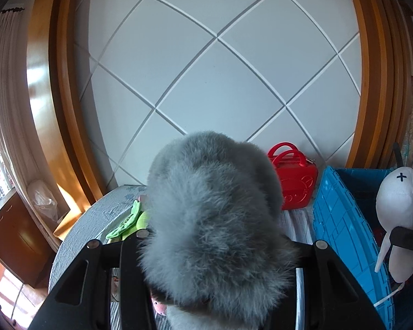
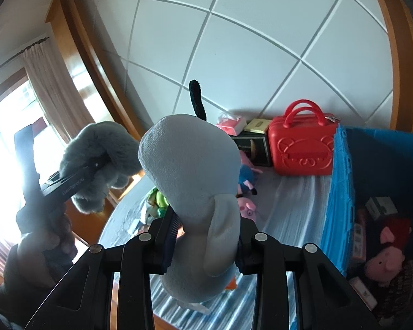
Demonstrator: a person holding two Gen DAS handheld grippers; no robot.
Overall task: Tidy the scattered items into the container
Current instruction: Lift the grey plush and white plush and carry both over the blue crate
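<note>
Both toys are airborne over the bed [image 2: 297,200]. The left gripper [image 1: 217,243] clamps a grey furry plush [image 1: 214,209]; the right gripper [image 2: 206,233] pinches a white plush [image 2: 190,181] mid-body, near the blue crate [image 2: 341,192] at the bed's right edge. Risk — the soft bodies squirm loose, or snag the crate wall on entry. White plush's long axis is upright, black tail up.
</note>
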